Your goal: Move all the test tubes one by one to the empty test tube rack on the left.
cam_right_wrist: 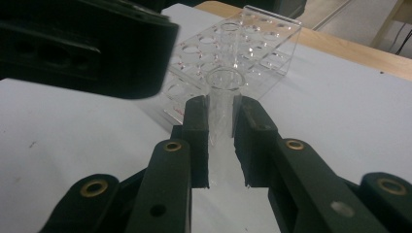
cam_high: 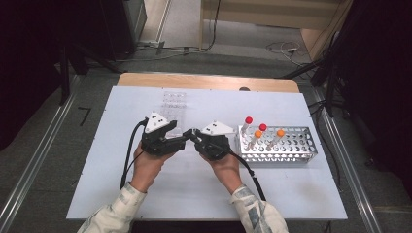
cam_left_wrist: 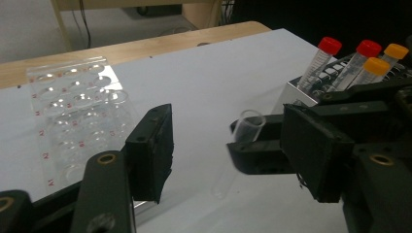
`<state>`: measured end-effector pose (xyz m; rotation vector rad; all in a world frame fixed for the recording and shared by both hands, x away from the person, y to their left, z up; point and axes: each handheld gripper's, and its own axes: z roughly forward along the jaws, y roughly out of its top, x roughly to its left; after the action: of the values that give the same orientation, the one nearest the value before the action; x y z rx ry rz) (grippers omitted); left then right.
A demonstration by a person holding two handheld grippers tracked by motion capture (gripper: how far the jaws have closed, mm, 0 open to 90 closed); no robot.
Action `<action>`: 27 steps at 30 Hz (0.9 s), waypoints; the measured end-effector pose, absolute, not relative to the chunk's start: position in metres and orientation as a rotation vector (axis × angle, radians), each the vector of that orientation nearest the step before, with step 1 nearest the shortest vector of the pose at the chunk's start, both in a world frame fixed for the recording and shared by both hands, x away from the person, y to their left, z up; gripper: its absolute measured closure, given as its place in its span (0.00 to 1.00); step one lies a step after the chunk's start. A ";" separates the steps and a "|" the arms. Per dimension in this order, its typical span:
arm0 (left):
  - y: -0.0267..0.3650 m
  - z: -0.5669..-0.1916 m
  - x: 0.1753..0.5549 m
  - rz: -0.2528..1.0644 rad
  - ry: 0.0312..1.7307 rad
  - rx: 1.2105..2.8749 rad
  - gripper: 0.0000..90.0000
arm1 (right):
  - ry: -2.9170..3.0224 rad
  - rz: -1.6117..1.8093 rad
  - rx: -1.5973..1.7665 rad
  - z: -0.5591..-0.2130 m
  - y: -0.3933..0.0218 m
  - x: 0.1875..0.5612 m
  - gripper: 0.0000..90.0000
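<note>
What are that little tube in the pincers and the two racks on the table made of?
The tube looks like clear plastic or glass: you see straight through it. The clear rack seems to be acrylic, glossy with sharp see-through edges. The metal rack looks like brushed steel or aluminium: dull silver, punched with holes.

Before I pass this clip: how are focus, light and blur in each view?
High view: evenly lit, soft, dark corners. Left gripper view: dim, the clear tube in the right gripper faint. Right gripper view: tube and jaws sharp, the left gripper a blurred dark mass.
</note>
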<state>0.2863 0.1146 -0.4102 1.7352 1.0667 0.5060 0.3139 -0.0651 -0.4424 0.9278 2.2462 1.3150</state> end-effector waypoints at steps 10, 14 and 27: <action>0.113 -0.414 0.290 0.494 1.069 1.768 0.61 | 2.239 1.295 0.895 -0.446 -0.053 0.310 0.82; 0.112 -0.415 0.292 0.492 1.081 1.776 0.65 | 2.238 1.292 0.883 -0.446 -0.052 0.308 0.82; 0.111 -0.419 0.294 0.476 1.080 1.805 0.83 | 2.241 1.271 0.855 -0.447 -0.048 0.306 0.82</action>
<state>0.2944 0.1113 -0.4194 1.8048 1.0801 0.4759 0.3059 -0.0483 -0.4474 0.8547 2.2411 1.2709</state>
